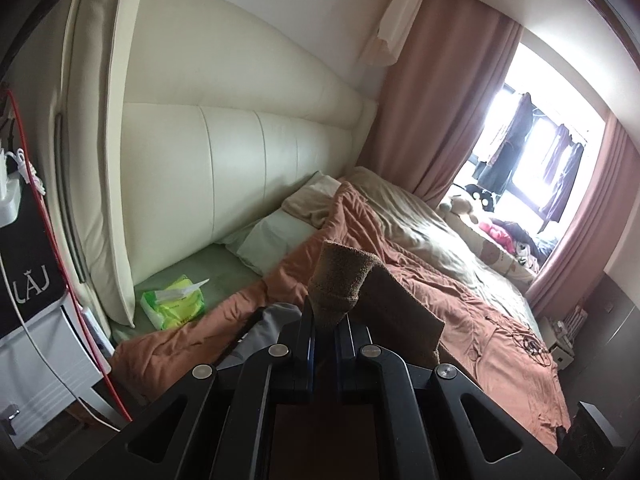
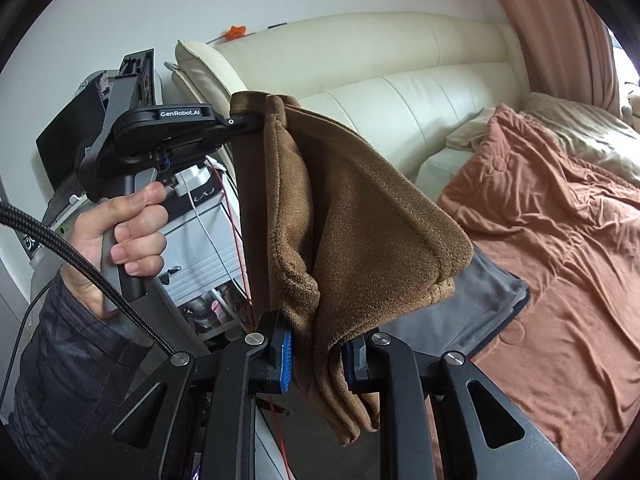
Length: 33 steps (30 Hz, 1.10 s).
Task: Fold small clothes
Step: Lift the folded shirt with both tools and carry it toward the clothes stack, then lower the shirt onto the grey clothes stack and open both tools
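Both sets of jaws are clamped on the brown fleece garment (image 2: 360, 216): the right gripper (image 2: 316, 354) pinches a bunched lower edge, the left gripper (image 1: 325, 326) grips an upper corner, and the cloth hangs in the air between them above the bed (image 2: 560, 240). To fold it well, judgement favours drawing the two grips apart until the edge is taut, then lowering it flat onto the grey cloth (image 2: 480, 304) before releasing. Legible writing: "GenRobot.AI" on the left gripper's housing; the lettering on the black bedside item (image 1: 28, 280) is only partly readable.

The left wrist view is looking along its fingers (image 1: 308, 320), down the rust-orange quilted bed (image 1: 460, 312) toward the window. The right wrist view is facing the cream padded leather headboard (image 2: 400, 92), very near the brown fleece garment (image 2: 360, 220). Both are sharing bed and headboard.
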Motion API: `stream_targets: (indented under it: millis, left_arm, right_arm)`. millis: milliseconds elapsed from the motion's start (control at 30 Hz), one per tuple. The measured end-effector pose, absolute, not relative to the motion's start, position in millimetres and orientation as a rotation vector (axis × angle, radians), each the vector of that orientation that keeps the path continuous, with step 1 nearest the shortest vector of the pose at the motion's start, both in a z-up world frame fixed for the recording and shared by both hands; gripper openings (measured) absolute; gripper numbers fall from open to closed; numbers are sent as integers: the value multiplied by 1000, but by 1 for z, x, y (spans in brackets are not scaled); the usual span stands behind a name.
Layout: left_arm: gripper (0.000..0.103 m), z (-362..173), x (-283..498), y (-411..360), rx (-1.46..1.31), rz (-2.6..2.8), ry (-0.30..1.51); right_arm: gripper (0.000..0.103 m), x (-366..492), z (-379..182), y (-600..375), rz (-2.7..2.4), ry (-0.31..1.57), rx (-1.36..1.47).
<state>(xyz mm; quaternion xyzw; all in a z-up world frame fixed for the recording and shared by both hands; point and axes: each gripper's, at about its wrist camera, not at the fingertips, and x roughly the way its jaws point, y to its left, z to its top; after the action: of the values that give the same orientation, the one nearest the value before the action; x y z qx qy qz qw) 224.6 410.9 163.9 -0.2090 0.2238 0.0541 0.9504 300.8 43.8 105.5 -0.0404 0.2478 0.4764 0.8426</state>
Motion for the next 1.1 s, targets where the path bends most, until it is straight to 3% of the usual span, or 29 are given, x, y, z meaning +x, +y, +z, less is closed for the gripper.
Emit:
stream_targets:
  millis: [867, 933, 1000, 1100]
  left_arm:
    - [7, 21, 459, 406, -291, 228, 698]
    - [11, 3, 478, 400, -225, 260, 742]
    - [38, -23, 494, 402, -188, 339, 844]
    - [43, -39, 486, 410, -229, 364, 853]
  right_arm:
    - [18, 512, 20, 100, 851, 662, -16]
    - [34, 531, 4, 101, 763, 692, -8]
    - [57, 555, -17, 99, 696, 764, 25]
    - [58, 581, -44, 87, 659, 865, 106]
